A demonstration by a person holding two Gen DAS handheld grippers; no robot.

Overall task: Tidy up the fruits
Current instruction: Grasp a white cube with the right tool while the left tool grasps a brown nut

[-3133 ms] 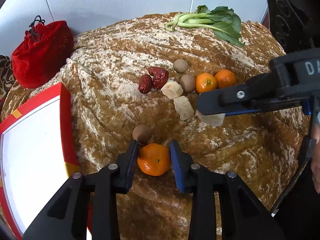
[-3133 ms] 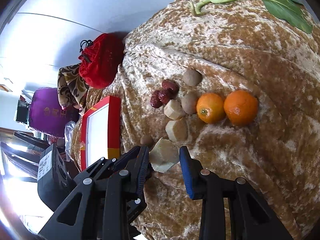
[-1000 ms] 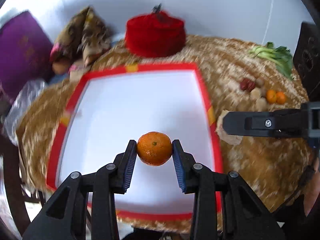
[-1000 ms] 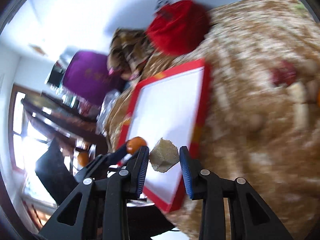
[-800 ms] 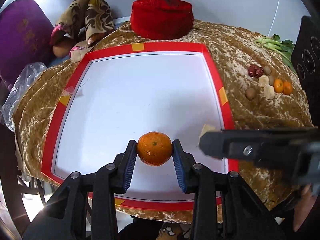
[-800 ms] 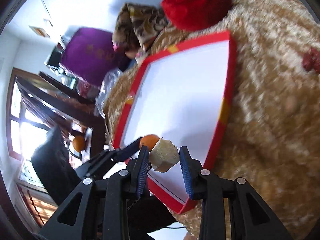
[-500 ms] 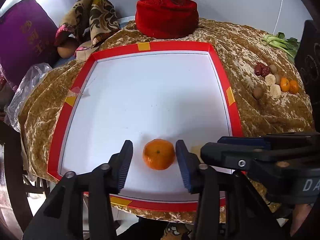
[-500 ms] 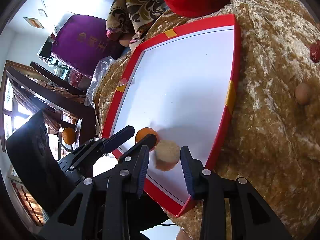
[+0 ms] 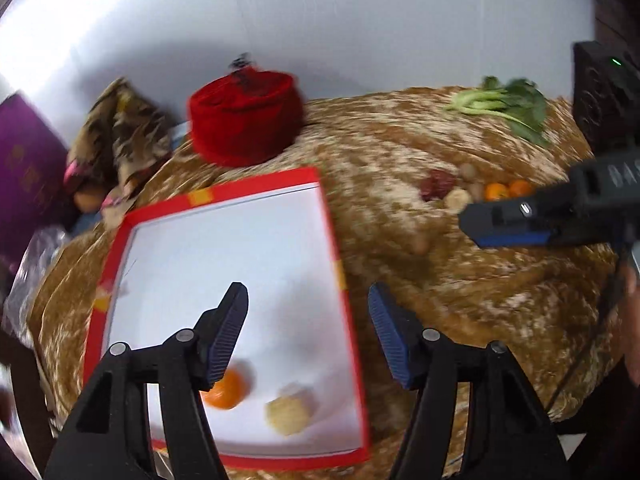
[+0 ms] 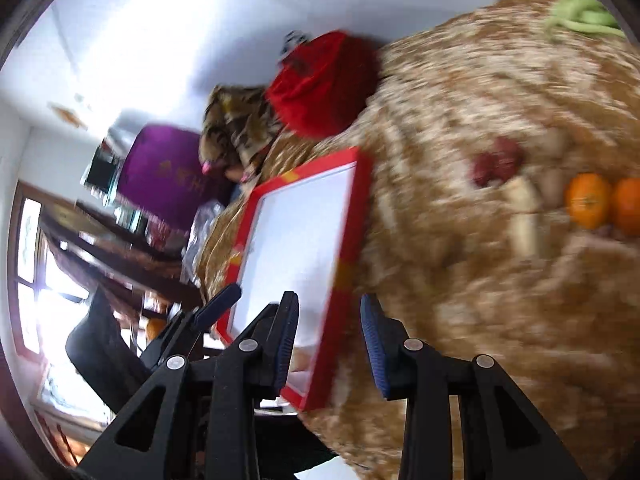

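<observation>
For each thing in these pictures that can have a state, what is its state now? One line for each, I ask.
left gripper: jaws opening, nothing between them
right gripper: jaws apart, empty
tangerine: released, lying in the tray
pale chunk: released, lying in the tray beside the tangerine
tray: flat on the cloth
red pouch: drawn shut

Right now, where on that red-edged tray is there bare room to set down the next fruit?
Most of the tray is bare: the whole white stretch from its far rim by the red pouch down to mid-tray. Only the near edge is taken, where the orange and the pale chunk lie side by side. The cloth by the remaining fruit pile is crowded.
</observation>
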